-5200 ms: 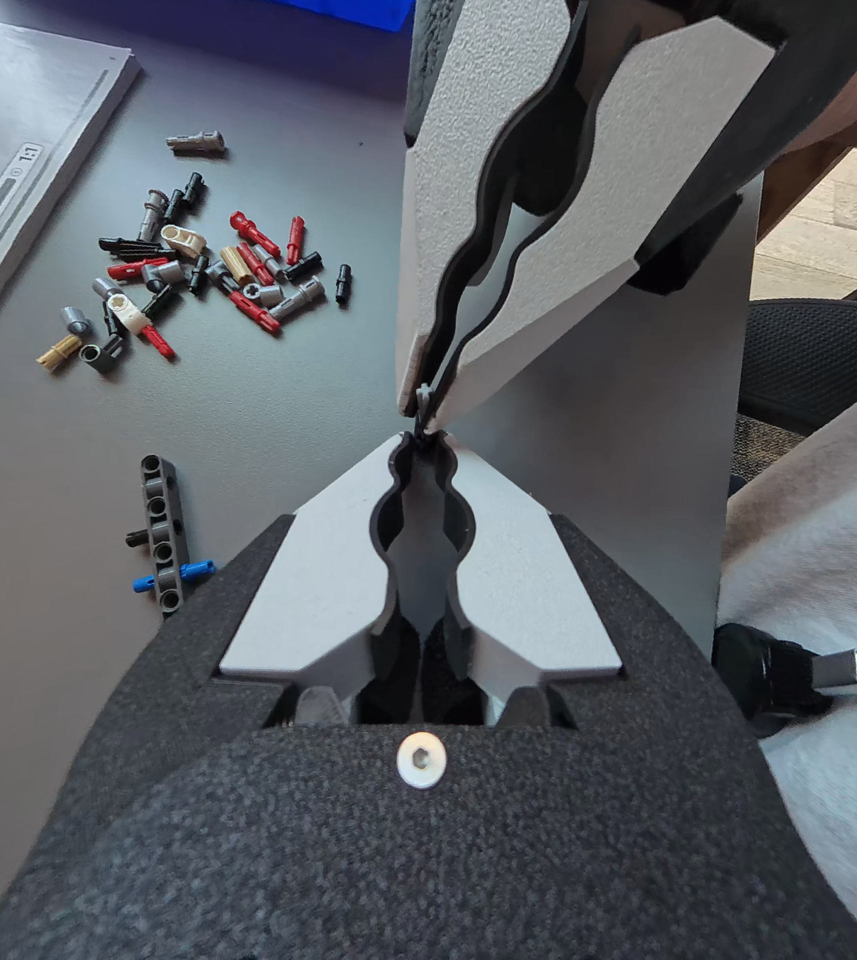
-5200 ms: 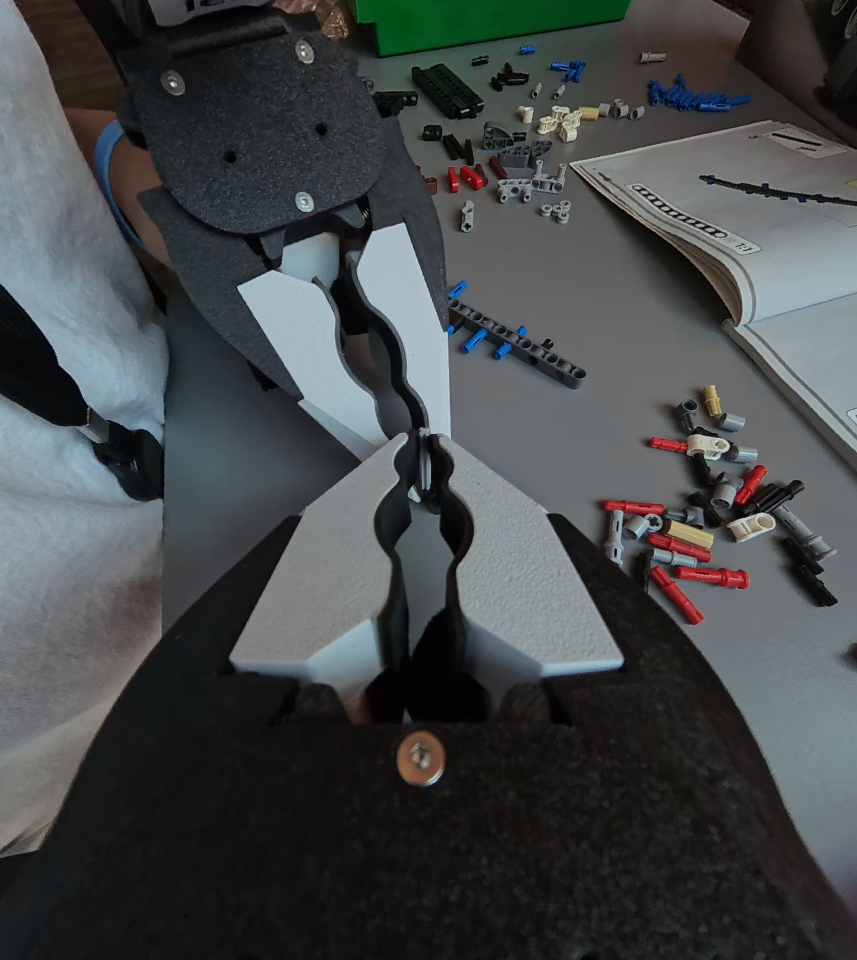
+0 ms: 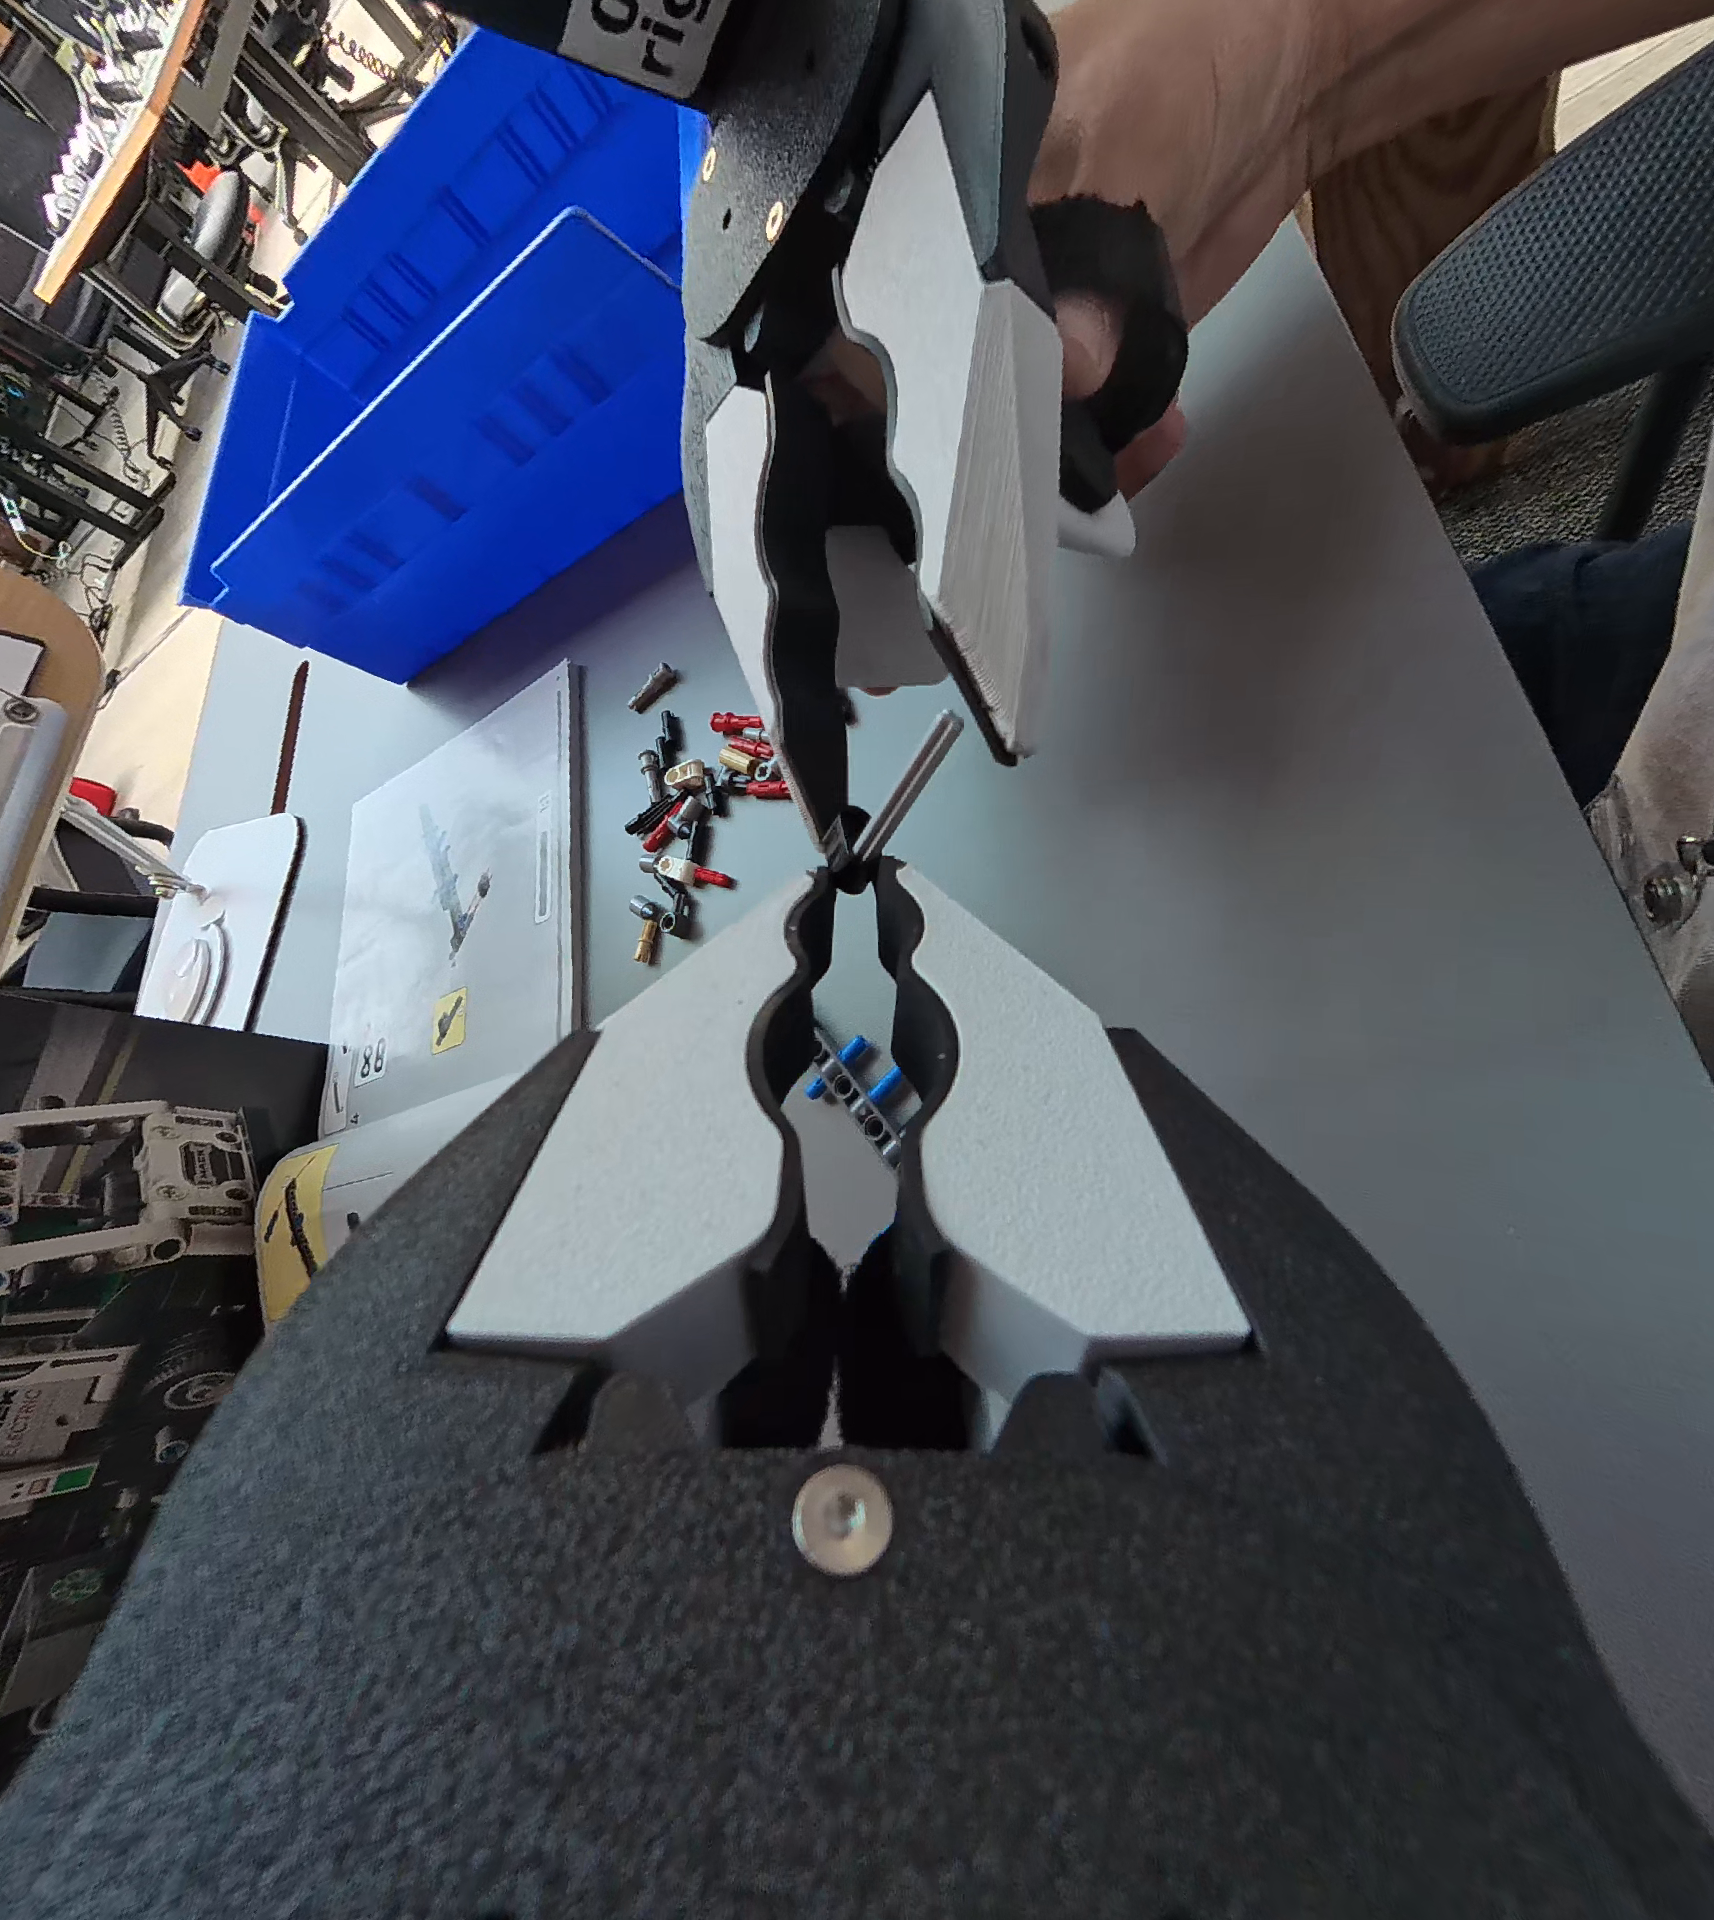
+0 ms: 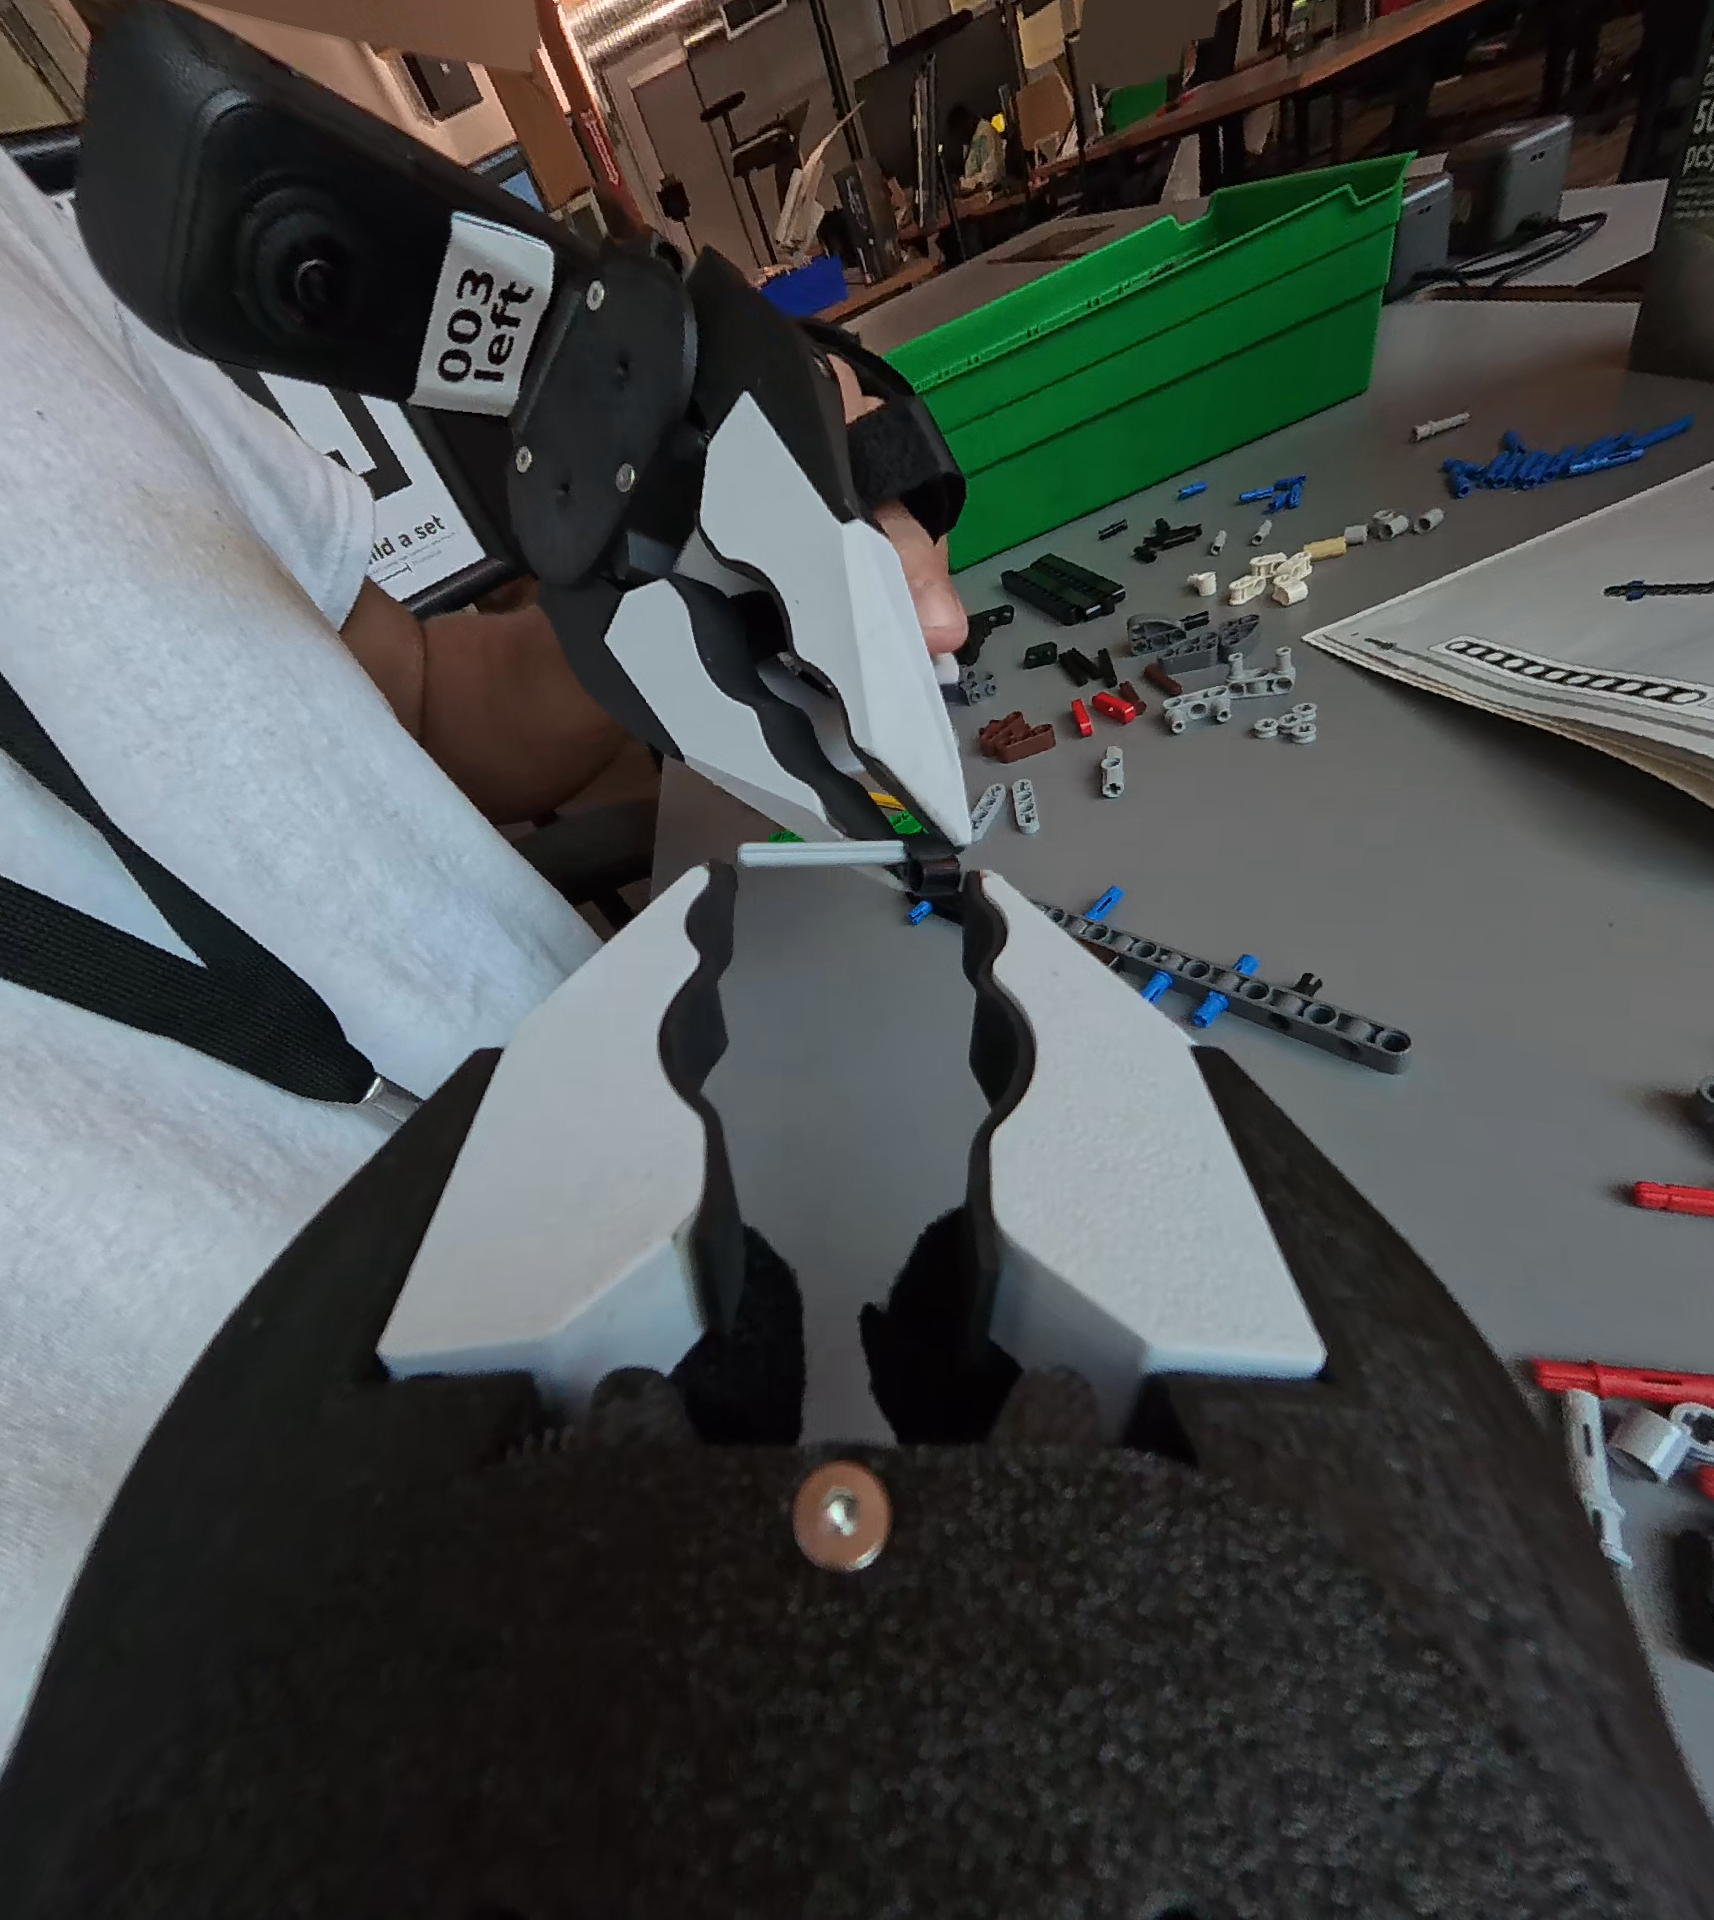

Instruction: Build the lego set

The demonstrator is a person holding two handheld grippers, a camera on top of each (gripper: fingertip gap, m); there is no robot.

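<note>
Left wrist view shows the piece being worked on at its own gripper's tips: a small black connector [image 3: 845, 868] with a thin grey rod [image 3: 910, 784] running out of it, up and to the right, held in the air above the counter [image 3: 1300, 935]. The left gripper [image 3: 848, 883] is nearly closed, pinching the connector at the very ends of its fingers, which judging by the pose leaves the rod free to be pushed or pulled by the other tool. The right gripper [image 4: 837, 883] stands wide with nothing in it; its right fingertip is just beside the connector [image 4: 936, 871] while the rod [image 4: 817, 855] lies crosswise in front of its gap, so it looks placed to take a fresh hold, though that is only a guess. Holding the pair up off the counter probably keeps both ends reachable. Below, on the counter, lies a long grey beam [image 4: 1237, 997] with blue pins [image 4: 1214, 1004] stuck through it, apparently the part of the build set aside for later joining. Near it is a loose heap of red, black and tan pins [image 3: 702, 790], within easy reach. An open instruction booklet [image 4: 1611, 665] lies farther out, with a green bin [image 4: 1175, 343] behind more sorted pieces and a blue bin [image 3: 479, 416] at the far side.
</note>
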